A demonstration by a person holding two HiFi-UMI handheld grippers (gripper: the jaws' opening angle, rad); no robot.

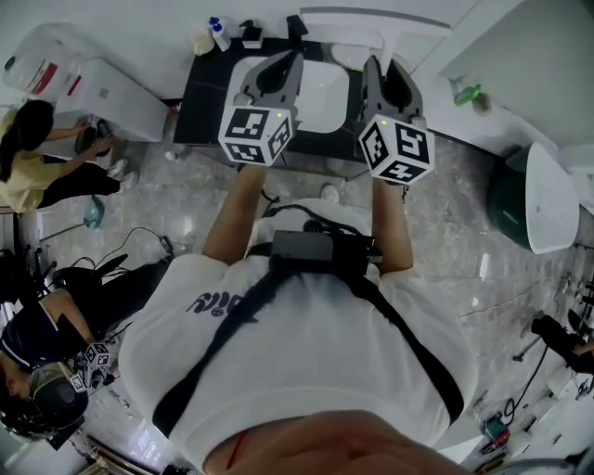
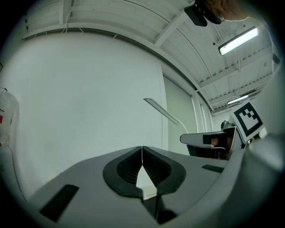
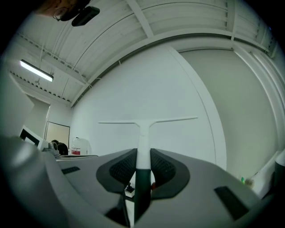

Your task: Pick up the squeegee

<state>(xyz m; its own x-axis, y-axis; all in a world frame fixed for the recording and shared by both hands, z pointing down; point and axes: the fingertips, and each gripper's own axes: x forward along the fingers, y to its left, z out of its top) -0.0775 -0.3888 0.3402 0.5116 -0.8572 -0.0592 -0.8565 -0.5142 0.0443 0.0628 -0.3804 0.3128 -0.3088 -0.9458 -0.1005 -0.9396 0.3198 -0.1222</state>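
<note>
The squeegee [image 3: 144, 129] is a white T-shaped tool with a dark lower handle. My right gripper [image 3: 143, 156] is shut on that handle and holds it up in front of a white wall, blade bar across the top. From the head view the blade [image 1: 371, 23] sticks out beyond the right gripper [image 1: 385, 70], above the sink. My left gripper [image 1: 278, 65] is raised beside it at the same height. In the left gripper view its pads [image 2: 142, 153] meet at the tips with nothing between them, and the squeegee's blade [image 2: 162, 113] shows edge-on to the right.
Below the grippers is a dark counter [image 1: 209, 93] with a white basin [image 1: 325, 93] and bottles [image 1: 218, 32] at its back. A green bottle [image 1: 467, 93] stands on the right ledge, by a white fixture [image 1: 548, 199]. People sit on the floor at left [image 1: 37, 158]. A white jug [image 3: 80, 146] stands far left.
</note>
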